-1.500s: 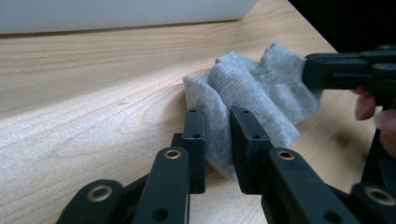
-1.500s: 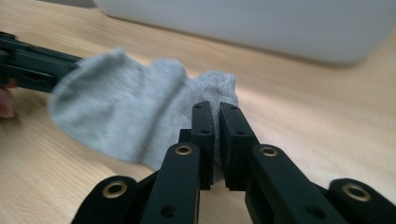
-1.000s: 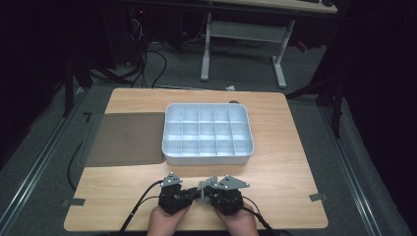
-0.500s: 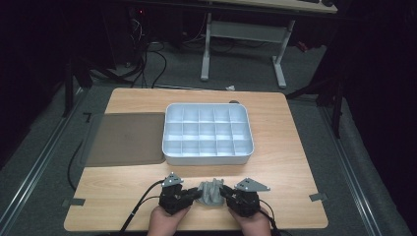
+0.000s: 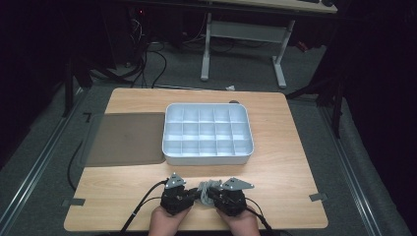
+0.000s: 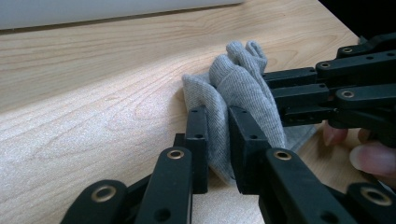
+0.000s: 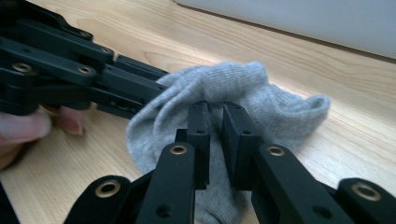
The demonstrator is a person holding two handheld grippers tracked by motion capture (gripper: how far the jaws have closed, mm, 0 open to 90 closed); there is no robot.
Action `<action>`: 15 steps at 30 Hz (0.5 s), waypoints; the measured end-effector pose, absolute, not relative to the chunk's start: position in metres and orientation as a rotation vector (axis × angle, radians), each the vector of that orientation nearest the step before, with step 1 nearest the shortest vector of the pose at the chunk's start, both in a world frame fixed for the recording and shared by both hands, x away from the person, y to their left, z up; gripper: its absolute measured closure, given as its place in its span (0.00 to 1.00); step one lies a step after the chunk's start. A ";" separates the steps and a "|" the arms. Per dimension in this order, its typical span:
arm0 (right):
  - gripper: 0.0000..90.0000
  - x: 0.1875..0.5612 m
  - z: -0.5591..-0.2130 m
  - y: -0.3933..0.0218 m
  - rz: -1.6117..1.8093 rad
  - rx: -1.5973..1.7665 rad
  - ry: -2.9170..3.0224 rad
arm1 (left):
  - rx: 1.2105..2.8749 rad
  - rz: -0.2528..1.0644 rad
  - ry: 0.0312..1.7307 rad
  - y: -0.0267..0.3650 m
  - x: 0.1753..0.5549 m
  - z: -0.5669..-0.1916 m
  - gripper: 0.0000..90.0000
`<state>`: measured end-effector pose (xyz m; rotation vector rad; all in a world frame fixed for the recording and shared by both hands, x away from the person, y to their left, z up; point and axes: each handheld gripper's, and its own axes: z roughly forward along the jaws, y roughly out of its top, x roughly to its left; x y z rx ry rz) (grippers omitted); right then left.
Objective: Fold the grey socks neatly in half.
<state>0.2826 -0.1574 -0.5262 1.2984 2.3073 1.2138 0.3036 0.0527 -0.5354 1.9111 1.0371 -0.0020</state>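
1. A small grey knitted sock is lying bunched near the wooden tabletop's front edge.
2. The left gripper and right gripper are both pinching its folds, having just been closing.
3. It is probably handling soft and limp; gripping the cuff edge is likely suiting best.

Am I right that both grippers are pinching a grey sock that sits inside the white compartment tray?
Not quite: the grey sock lies on the wooden table, in front of the white compartment tray, as the high view shows. Both the left gripper and right gripper pinch it.
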 end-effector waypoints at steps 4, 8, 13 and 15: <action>0.92 0.281 -0.522 -0.152 1.230 1.268 2.322 | 1.927 0.010 1.036 0.052 0.303 -0.535 0.88; 0.94 0.277 -0.522 -0.149 1.243 1.249 2.331 | 1.936 0.017 1.038 0.051 0.303 -0.535 0.88; 0.96 0.274 -0.529 -0.144 1.225 1.226 2.337 | 1.943 0.029 1.046 0.053 0.304 -0.535 0.87; 0.96 0.273 -0.530 -0.143 1.217 1.211 2.334 | 1.936 0.037 1.054 0.056 0.306 -0.534 0.84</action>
